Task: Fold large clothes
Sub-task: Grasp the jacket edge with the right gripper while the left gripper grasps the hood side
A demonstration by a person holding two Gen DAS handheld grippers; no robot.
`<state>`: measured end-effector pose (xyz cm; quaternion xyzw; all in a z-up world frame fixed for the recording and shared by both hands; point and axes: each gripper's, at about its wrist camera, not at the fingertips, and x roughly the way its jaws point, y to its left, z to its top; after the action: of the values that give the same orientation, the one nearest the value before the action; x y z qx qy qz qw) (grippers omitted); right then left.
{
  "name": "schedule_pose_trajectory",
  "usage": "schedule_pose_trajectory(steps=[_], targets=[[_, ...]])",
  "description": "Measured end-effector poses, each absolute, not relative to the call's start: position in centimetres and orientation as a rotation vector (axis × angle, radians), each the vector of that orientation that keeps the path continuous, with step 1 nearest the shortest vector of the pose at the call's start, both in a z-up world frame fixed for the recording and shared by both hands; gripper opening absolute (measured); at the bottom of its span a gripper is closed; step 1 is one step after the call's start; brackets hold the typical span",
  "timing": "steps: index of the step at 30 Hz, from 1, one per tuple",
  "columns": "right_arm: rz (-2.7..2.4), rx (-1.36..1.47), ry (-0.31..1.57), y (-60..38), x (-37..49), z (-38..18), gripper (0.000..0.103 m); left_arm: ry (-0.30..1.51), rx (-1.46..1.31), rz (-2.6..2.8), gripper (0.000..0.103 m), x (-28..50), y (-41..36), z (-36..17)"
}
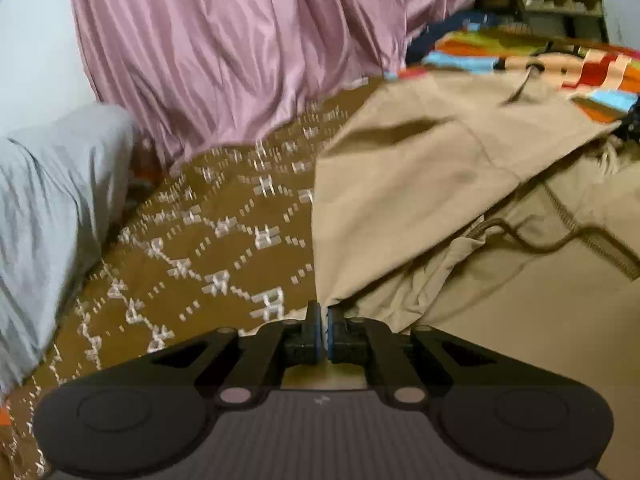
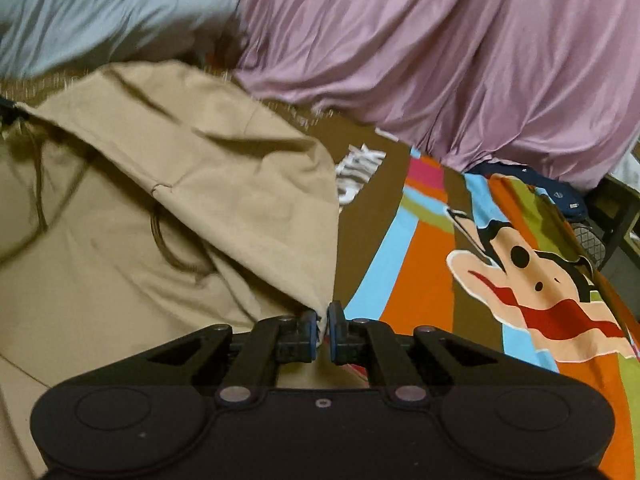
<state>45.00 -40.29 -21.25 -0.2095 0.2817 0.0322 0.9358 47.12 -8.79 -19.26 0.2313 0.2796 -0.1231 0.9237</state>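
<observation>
A large tan garment point(image 1: 420, 184) with a brown drawstring point(image 1: 540, 240) lies on a brown patterned bedspread point(image 1: 224, 232). My left gripper point(image 1: 323, 320) is shut on a corner of the tan fabric, lifting a taut flap. In the right wrist view the same tan garment point(image 2: 180, 184) fills the left half. My right gripper point(image 2: 323, 322) is shut on another corner of it, with the flap stretched up and leftward. The other gripper's tip shows at each view's edge.
A pink pleated fabric point(image 1: 240, 48) hangs behind. A grey pillow point(image 1: 52, 208) lies at the left. A colourful cartoon blanket point(image 2: 500, 272) covers the bed at the right. A wooden shelf point(image 1: 552, 4) stands at the far right.
</observation>
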Motion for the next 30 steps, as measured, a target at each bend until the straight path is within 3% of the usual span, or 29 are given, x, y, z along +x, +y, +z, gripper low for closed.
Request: schedule_pose_trajectory(steps=[8, 10, 11, 12, 13, 14, 15, 18, 22, 27, 28, 30], targets=[[0.059, -0.526, 0.610, -39.3, 45.9, -22.6, 0.005, 0.691, 0.416, -0.267, 0.003, 49.1, -8.2, -18.3], [0.062, -0.477, 0.603, -40.1, 45.6, -21.5, 0.013, 0.704, 0.396, -0.308, 0.005, 48.9, -7.5, -17.5], [0.066, -0.433, 0.606, -40.6, 45.3, -20.7, 0.023, 0.708, 0.398, -0.319, 0.010, 48.8, -7.2, -17.1], [0.076, -0.392, 0.606, -41.1, 44.9, -19.8, 0.032, 0.714, 0.398, -0.333, 0.020, 48.6, -7.0, -16.8], [0.090, -0.356, 0.602, -41.7, 44.6, -18.9, 0.035, 0.718, 0.392, -0.342, 0.029, 48.4, -6.7, -16.5], [0.112, -0.325, 0.603, -42.2, 44.2, -17.9, 0.047, 0.719, 0.378, -0.349, 0.049, 48.0, -6.3, -16.1], [0.135, -0.299, 0.600, -42.6, 43.9, -16.9, 0.059, 0.722, 0.360, -0.373, 0.059, 47.4, -5.8, -15.8], [0.263, -0.239, 0.600, -43.8, 42.8, -14.0, 0.079, 0.723, 0.286, -0.418, 0.059, 45.3, -4.6, -14.9], [0.304, -0.239, 0.577, -44.0, 42.8, -11.3, 0.085, 0.644, 0.084, -0.450, 0.059, 44.1, -4.3, -12.7], [0.324, -0.081, 0.640, -43.1, 50.1, -9.9, 0.093, 0.573, -0.123, -0.601, 0.058, 47.1, -7.6, -10.5], [0.339, -0.053, 0.671, -42.8, 52.0, -10.0, 0.094, 0.576, -0.142, -0.636, 0.056, 47.9, -8.5, -10.5], [0.395, -0.008, 0.764, -41.5, 56.1, -10.2, 0.094, 0.616, -0.180, -0.721, 0.034, 49.6, -10.3, -11.1]])
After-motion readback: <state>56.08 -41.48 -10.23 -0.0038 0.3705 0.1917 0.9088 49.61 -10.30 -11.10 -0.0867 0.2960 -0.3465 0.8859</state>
